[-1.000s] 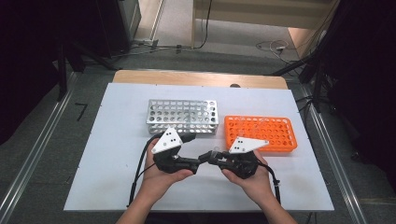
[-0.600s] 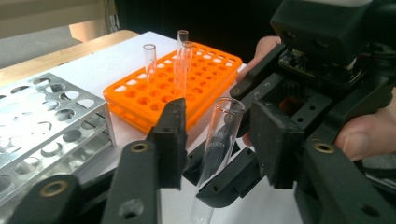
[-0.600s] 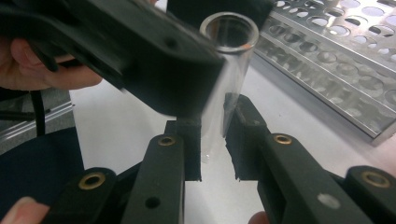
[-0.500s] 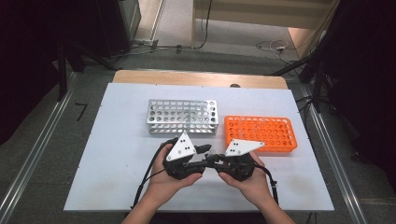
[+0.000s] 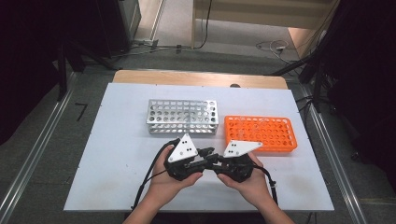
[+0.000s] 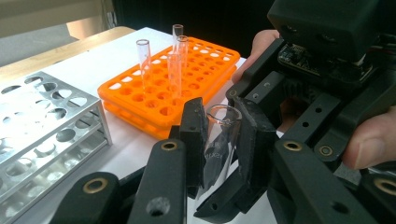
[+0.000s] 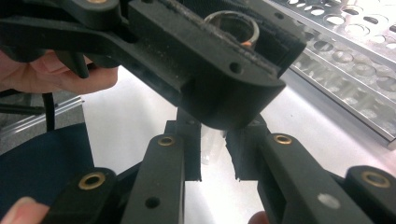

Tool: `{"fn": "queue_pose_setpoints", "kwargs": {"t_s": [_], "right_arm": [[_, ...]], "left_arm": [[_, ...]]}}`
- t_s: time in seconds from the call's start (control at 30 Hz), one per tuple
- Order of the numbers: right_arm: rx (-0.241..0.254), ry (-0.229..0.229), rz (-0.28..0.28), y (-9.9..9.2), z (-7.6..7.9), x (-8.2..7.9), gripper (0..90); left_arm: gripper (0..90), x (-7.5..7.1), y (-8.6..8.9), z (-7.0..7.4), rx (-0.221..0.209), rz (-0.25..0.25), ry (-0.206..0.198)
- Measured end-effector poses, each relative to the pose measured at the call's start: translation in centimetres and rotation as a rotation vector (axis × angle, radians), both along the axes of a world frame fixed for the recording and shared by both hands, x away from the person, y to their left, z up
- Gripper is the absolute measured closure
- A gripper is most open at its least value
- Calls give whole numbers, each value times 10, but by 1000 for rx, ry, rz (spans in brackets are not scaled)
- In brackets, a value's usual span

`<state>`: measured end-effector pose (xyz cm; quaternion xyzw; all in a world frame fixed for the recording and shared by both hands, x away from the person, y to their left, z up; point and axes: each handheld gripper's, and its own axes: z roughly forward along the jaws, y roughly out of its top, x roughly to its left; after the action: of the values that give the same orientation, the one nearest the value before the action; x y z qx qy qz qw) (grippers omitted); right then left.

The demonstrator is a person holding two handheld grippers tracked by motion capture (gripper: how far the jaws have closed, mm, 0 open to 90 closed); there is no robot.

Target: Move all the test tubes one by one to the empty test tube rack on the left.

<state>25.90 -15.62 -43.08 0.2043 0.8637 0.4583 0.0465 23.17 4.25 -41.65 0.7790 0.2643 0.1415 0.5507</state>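
Observation:
A clear glass test tube [image 6: 218, 140] is held between both grippers at the front middle of the white table [image 5: 116, 154]. My left gripper [image 6: 219, 116] is shut on the tube just below its open mouth; its jaws have just been closing around it. In the right gripper view, my right gripper [image 7: 215, 142] is shut on the tube's lower part [image 7: 208, 144], under the left gripper's black jaws. In the high view the left gripper [image 5: 208, 153] and the right gripper [image 5: 211, 164] meet tip to tip, each in a hand.
An orange tube rack [image 5: 261, 133] lies at the right behind the grippers, with three glass tubes [image 6: 175, 60] standing in it. A silver metal rack [image 5: 183, 115] stands to its left, its holes empty as far as I can see. Bare table lies on both sides.
The left gripper has moved right to meet the right gripper, and its jaws have closed on the tube. The right hand has stayed still.

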Motion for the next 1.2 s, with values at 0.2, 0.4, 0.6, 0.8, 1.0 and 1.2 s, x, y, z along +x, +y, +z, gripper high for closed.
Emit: {"fn": "queue_pose_setpoints", "kwargs": {"t_s": [0.2,0.4,0.6,0.8,1.0,1.2], "right_arm": [[9,-4,5,-1,0,1,733],[9,-23,11,-5,-1,1,606],[51,-47,-16,-17,3,1,302],[52,-66,-39,-29,3,-1,24],[45,-76,-119,-59,-2,-4,0],[71,-78,-166,-90,-5,-7,0]], "left_arm": [[761,-1,0,0,1,14,-23],[763,5,4,-1,-25,51,-5],[763,12,13,0,-58,82,11],[763,17,21,1,-62,108,12],[764,27,28,6,-75,127,5],[763,40,33,12,-72,134,-5]]}}
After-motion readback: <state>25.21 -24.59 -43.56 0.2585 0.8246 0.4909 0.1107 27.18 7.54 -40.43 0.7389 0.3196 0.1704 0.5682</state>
